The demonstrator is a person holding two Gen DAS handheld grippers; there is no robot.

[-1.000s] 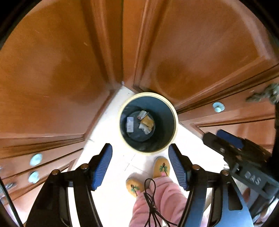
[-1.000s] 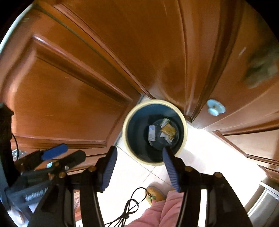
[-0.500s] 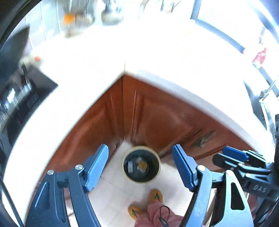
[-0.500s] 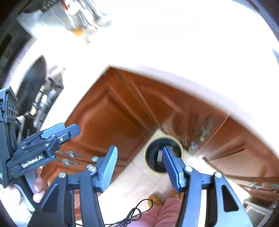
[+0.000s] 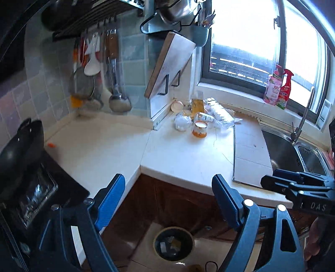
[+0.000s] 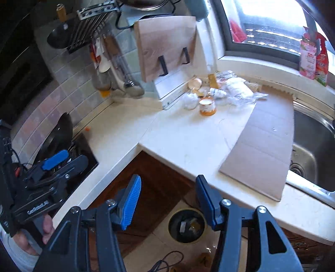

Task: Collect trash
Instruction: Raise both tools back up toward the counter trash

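View risen: countertop (image 5: 188,159), sink (image 6: 312,146), window (image 5: 247,41).

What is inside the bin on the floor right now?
The bin holds a few scraps: a grey-white piece and a yellowish wrapper lie on its dark bottom. In the right wrist view a gripper finger covers its right edge; nothing deeper shows.

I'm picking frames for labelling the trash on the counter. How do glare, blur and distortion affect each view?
Left wrist view: window blown out white, straight edges bowed by the fisheye, orange cup fairly sharp. Right wrist view: same window glare, cup and wrappers softer, slightly smeared; bin dim in both.
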